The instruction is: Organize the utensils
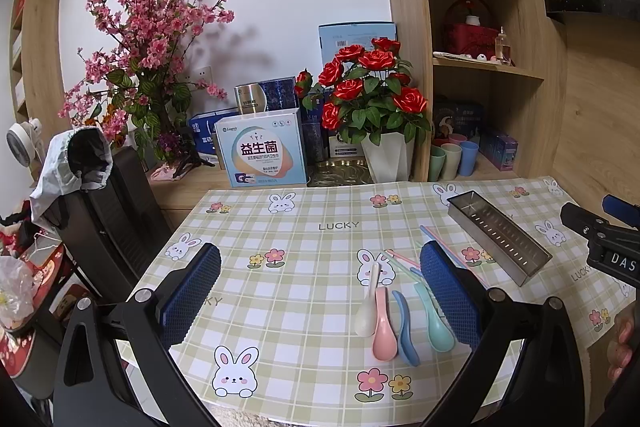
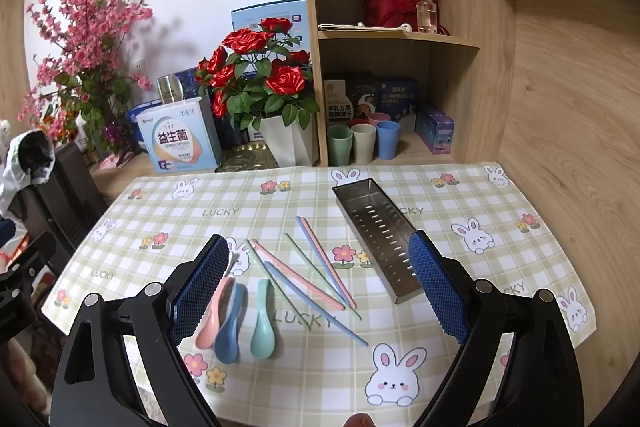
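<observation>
Toward the bench's (image 2: 520, 311) front edge lie pastel plastic spoons (image 2: 262, 321) and chopsticks (image 2: 316, 275); the perforated steel tray (image 2: 376, 227) sits right of them, unfilled. Both claws, left (image 1: 320, 291) and right (image 2: 320, 291), hover wide open, holding nothing. Advisable: close on one chopstick mid-shaft, then align it lengthwise with the tray.

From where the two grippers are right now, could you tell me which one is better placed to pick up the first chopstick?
Right, probably. The right gripper is open with the chopsticks lying between its fingers, next to the metal tray. The left gripper, also open, frames the spoons.
</observation>
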`<act>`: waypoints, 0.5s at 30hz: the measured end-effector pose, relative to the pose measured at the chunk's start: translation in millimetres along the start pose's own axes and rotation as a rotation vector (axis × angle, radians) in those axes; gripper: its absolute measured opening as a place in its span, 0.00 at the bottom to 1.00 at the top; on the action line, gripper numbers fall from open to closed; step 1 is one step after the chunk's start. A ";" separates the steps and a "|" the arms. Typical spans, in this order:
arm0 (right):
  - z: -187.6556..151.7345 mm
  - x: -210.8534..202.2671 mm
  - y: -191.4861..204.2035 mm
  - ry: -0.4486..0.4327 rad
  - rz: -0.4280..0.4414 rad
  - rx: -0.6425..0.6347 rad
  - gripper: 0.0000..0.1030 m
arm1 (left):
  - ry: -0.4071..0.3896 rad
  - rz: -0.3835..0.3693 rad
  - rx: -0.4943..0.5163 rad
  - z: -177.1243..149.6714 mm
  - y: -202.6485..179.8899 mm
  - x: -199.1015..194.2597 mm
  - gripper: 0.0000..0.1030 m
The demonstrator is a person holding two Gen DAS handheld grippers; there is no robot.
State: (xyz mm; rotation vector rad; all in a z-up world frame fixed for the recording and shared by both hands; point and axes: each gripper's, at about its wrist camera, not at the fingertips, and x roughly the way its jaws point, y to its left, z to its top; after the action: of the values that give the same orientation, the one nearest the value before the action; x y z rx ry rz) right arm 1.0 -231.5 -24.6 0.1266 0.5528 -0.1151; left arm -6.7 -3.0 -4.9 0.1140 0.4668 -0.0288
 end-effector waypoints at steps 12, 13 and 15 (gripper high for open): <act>-9.0 29.1 -6.4 0.031 0.054 0.036 0.86 | 0.048 -0.018 -0.029 -1.2 7.0 24.4 0.95; -9.2 33.5 -7.3 0.040 0.056 0.036 0.86 | 0.052 -0.021 -0.032 -0.8 8.0 29.0 0.95; -7.8 42.8 -10.9 0.058 0.079 0.050 0.86 | 0.053 -0.021 -0.027 -0.1 6.9 34.1 0.95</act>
State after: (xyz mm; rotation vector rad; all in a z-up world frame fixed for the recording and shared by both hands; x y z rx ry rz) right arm 31.5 -244.3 -54.8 0.2005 0.6021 -0.0483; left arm 24.1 3.8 -19.6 0.0837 0.5208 -0.0407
